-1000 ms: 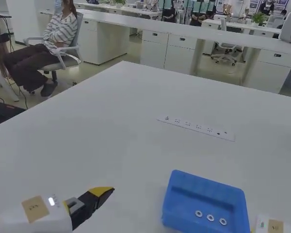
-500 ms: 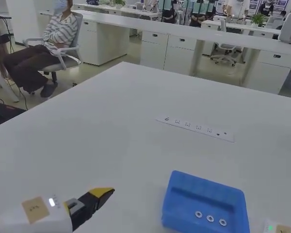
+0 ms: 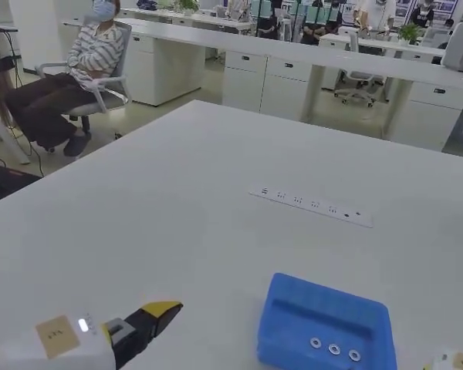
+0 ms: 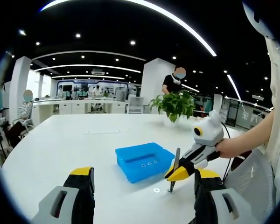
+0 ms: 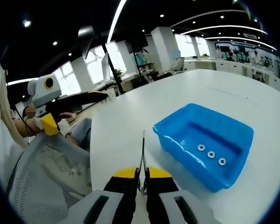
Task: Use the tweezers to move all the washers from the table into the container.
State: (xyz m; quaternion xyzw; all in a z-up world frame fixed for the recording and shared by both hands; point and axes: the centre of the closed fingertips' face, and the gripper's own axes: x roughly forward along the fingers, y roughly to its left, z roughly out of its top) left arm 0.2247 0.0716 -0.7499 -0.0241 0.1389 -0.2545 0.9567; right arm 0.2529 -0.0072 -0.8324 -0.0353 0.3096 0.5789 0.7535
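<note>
A blue container (image 3: 282,320) stands on the white table (image 3: 177,200) with three washers (image 3: 334,349) in it. In the left gripper view, one more washer (image 4: 156,190) lies on the table in front of the container (image 4: 130,158). My right gripper (image 4: 182,171) is shut on the tweezers (image 4: 176,163), whose tip rests just right of that washer. In the right gripper view the tweezers (image 5: 143,149) stick out from the shut right gripper (image 5: 141,173) towards the container (image 5: 177,128). My left gripper (image 4: 144,184) is open and holds nothing; it hovers left of the container (image 3: 158,314).
A white power strip (image 3: 312,204) lies across the table beyond the container. A person sits on a chair (image 3: 77,69) off the table's far left, with desks behind. A potted plant (image 4: 175,105) stands near another person at the table's far end.
The right gripper's body has slid towards the bottom right corner of the head view. The left gripper and the container keep their places; the camera shifted slightly.
</note>
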